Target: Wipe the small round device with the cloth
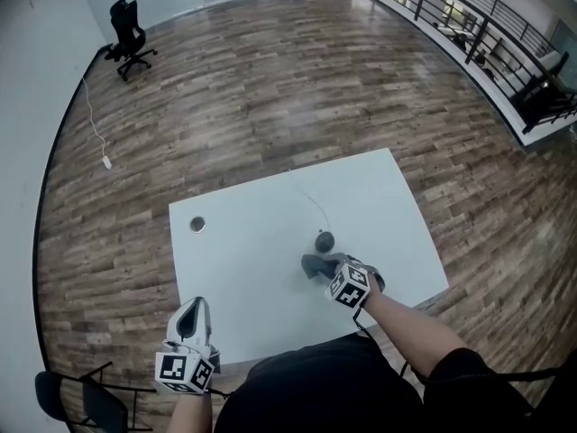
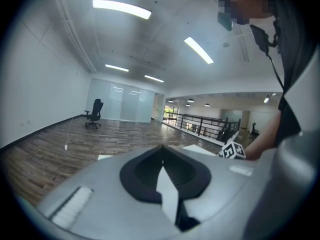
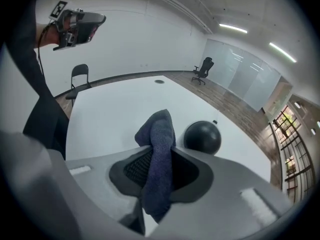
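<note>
White tabletop in a wood-floored room. Nearest, left hand-held gripper clenched, empty, idle at the near edge. Beyond, right hand-held gripper grasping the cloth, just beside the small round device mid-tabletop. Wiping apparently not yet begun.

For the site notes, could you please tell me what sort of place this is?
Probably an open, sparsely furnished office hall: wood-plank floor, a lone office chair, a white table, and a black railing along one side.
</note>
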A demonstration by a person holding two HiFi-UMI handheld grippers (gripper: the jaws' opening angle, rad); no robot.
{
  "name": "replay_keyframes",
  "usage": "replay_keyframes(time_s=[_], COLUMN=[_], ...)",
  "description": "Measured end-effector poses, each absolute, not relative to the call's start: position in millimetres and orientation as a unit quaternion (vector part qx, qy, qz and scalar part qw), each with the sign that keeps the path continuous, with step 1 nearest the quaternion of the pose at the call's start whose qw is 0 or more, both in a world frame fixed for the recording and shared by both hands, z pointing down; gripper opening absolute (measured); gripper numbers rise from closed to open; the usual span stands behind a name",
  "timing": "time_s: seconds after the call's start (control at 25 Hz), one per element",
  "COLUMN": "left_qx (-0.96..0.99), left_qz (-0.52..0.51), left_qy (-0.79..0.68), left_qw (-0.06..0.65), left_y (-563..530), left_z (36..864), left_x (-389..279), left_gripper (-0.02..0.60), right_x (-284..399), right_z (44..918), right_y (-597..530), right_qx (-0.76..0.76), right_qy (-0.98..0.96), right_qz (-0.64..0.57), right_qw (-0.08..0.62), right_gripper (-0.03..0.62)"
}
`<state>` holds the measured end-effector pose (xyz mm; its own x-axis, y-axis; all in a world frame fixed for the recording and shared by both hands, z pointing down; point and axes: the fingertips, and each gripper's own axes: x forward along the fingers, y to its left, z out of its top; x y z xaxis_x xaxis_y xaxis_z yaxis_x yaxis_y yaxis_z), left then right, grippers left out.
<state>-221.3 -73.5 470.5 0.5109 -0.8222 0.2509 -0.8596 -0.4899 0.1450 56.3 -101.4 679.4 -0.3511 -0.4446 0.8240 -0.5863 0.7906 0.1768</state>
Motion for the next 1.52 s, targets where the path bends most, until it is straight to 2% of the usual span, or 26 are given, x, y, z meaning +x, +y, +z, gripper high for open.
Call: replay_keyframes(time_s=[0.12,0.32,0.4,0.76,1.12,1.52], left_qx=[0.86,0.863,0.864,0.849,0.824,0.836], left_qz=[0.073,0.076,0.083,0.09,0.122,0.117], left_qy=[-0.491,-0.489,-0.487,-0.513,-0.545,-0.532], left_qw=[0.118,0.101,0.097,0.087,0.095,0.07], left_y=[-81,-78,-75,-54,-31,-48], left_z=[468,456,456,441,452,436], left_x=[-220,-203,-193,-180,-199,-189], left_gripper=[0.008,0.008,0.008,0.008,0.008,0.008], right_x=[54,64,77,76,82,94], right_z=[676,599,578,616,620,629], right_y=[-90,-125,-147,-170,-179,-179], right_qx=[0.312,0.386,0.417,0.394,0.414,0.439], right_qy=[-0.835,-0.852,-0.844,-0.84,-0.85,-0.842], right_qz=[0.072,-0.02,-0.034,0.011,0.077,0.141], right_qw=[0.448,0.353,0.335,0.373,0.316,0.28], right_gripper=[0.089,0.089,0.089,0.089,0.089,0.089])
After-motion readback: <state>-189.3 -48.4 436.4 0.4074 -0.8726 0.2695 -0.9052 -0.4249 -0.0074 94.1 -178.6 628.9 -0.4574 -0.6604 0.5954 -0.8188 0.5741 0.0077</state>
